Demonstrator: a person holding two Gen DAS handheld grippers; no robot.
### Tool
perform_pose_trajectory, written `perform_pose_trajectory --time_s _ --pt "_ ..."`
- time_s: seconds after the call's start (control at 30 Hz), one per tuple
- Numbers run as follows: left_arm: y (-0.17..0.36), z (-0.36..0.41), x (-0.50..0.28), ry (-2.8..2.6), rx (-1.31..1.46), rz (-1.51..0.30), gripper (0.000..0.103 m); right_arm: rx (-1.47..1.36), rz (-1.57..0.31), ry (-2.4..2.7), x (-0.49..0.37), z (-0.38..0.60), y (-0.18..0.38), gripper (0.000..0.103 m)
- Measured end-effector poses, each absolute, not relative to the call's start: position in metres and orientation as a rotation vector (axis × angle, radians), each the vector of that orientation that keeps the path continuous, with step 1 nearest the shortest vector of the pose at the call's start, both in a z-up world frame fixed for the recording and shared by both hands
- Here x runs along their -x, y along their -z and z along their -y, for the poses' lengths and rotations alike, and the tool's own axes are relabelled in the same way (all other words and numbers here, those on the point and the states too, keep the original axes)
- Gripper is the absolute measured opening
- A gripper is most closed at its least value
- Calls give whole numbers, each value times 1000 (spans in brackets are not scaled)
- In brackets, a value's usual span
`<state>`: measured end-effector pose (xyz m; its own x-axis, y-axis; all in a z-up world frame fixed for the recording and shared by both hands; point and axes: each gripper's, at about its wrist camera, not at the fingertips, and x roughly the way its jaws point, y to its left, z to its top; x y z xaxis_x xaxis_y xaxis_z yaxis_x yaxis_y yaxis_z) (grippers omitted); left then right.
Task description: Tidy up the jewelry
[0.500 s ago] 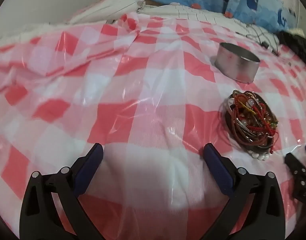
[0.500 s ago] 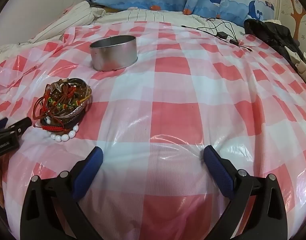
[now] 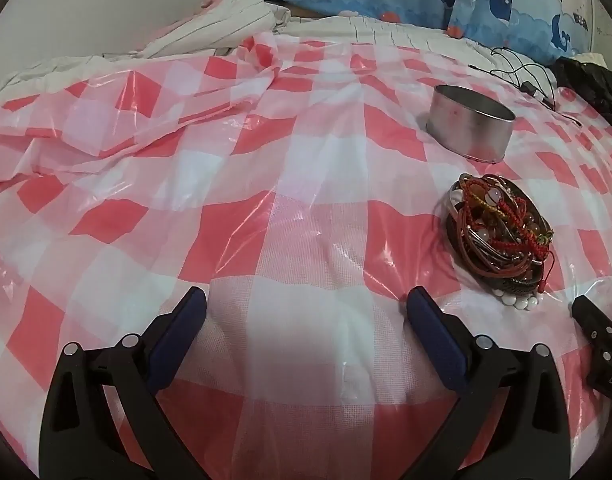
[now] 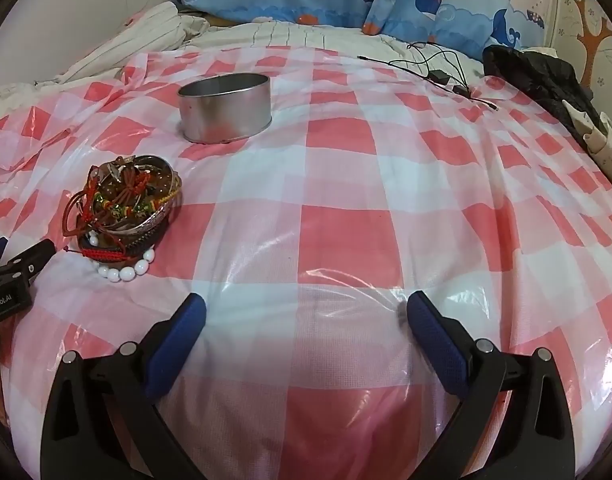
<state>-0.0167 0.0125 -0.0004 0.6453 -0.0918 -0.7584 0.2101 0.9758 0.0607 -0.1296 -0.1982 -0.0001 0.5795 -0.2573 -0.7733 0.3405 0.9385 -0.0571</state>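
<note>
Lying near the cloth's edge, jewelry pile beside tin

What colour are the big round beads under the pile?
White beads, clearest in the right wrist view.

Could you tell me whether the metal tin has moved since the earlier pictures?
No; the metal tin sits just as far behind the jewelry pile.

Open checked plastic sheet lies ahead of both grippers, flat and unobstructed. Obstacles: the bracelet pile, to the right in the left wrist view, with the metal tin just beyond it, a narrow strip of sheet between them. Cables and dark cloth occupy the far right edge.
</note>
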Motion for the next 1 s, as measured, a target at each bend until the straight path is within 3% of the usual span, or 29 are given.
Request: perform_pose_trajectory --time_s 1.0 --pt "0 -5 22 127 -207 -819 97 -86 -880 369 133 196 -1 96"
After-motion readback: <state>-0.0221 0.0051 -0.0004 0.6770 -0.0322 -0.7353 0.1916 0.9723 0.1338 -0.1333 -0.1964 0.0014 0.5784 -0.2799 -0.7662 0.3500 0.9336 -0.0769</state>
